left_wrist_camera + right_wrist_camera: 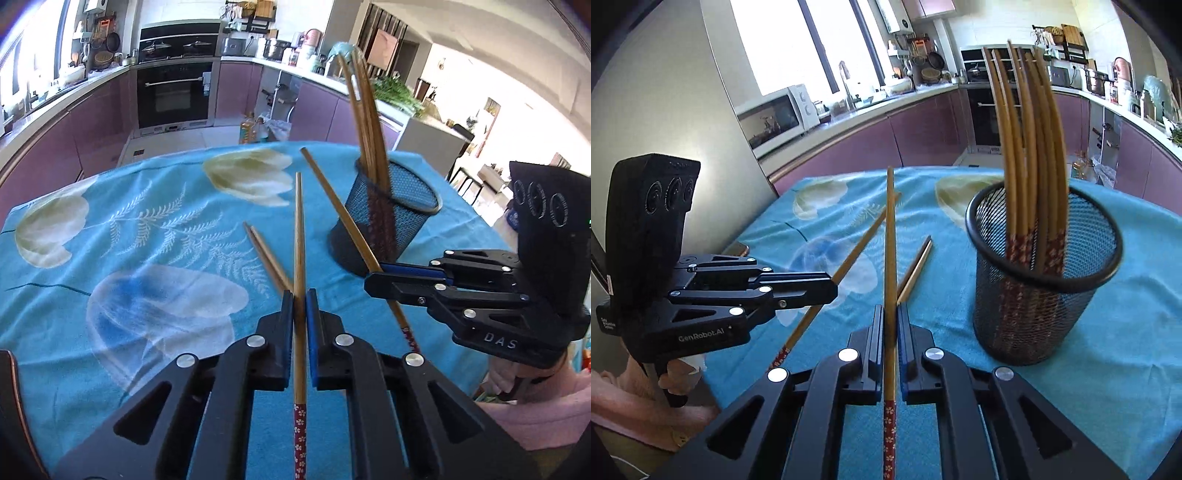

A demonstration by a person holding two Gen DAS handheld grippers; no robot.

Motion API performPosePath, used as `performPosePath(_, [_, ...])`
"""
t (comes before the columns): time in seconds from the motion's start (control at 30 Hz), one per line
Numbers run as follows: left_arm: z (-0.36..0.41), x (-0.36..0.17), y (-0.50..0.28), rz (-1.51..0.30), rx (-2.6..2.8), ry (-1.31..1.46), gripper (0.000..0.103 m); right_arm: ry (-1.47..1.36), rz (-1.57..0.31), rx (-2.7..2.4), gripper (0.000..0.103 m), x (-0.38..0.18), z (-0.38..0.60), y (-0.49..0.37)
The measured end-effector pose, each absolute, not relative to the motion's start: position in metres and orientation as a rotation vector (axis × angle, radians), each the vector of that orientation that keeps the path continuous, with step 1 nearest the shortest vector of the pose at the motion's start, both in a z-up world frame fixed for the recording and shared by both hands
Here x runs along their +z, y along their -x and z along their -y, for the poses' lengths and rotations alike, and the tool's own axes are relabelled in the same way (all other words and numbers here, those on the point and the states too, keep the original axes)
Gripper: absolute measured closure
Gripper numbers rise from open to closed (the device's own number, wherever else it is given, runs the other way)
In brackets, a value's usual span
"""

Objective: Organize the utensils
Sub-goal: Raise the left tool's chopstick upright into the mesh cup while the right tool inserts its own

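Observation:
My left gripper (299, 300) is shut on a bamboo chopstick (299, 229) with a red flowered end, held just above the blue flowered tablecloth (110, 258). From the right wrist view, the left gripper (833, 288) and its chopstick (862, 242) appear on the left. My right gripper (891, 314) is shut on a second chopstick (890, 236); from the left wrist it (371, 280) shows at the right, in front of the black mesh holder (399, 221). The holder (1034, 317) carries several upright chopsticks (1030, 147). Two more chopsticks (264, 251) (918, 264) lie together on the cloth.
The table's far edge (207, 149) drops toward a kitchen floor, with purple cabinets (92, 122), an oven (173, 92) and a microwave (772, 118) behind. A person's hand and pink sleeve (535, 402) are at the near right of the table.

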State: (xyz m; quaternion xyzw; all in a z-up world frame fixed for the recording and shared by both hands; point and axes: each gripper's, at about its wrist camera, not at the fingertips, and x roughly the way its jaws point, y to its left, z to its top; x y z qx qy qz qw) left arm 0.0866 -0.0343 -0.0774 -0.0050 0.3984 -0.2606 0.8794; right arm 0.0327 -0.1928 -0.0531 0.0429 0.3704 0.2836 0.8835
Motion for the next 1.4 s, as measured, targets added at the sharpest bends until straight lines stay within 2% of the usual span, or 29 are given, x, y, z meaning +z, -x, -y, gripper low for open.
performPosePath(0.67, [0.024,-0.017,-0.060,-0.692,-0.709,0.125,0.095,-0.156,-0.625,0.569,0.097,-0.018,0.232,-0.019])
performPosePath(1.4, [0.061,0.027,-0.088,-0.560,-0.760,0.136,0.095,-0.120,-0.501,0.523,0.097,0.020,0.256,-0.025])
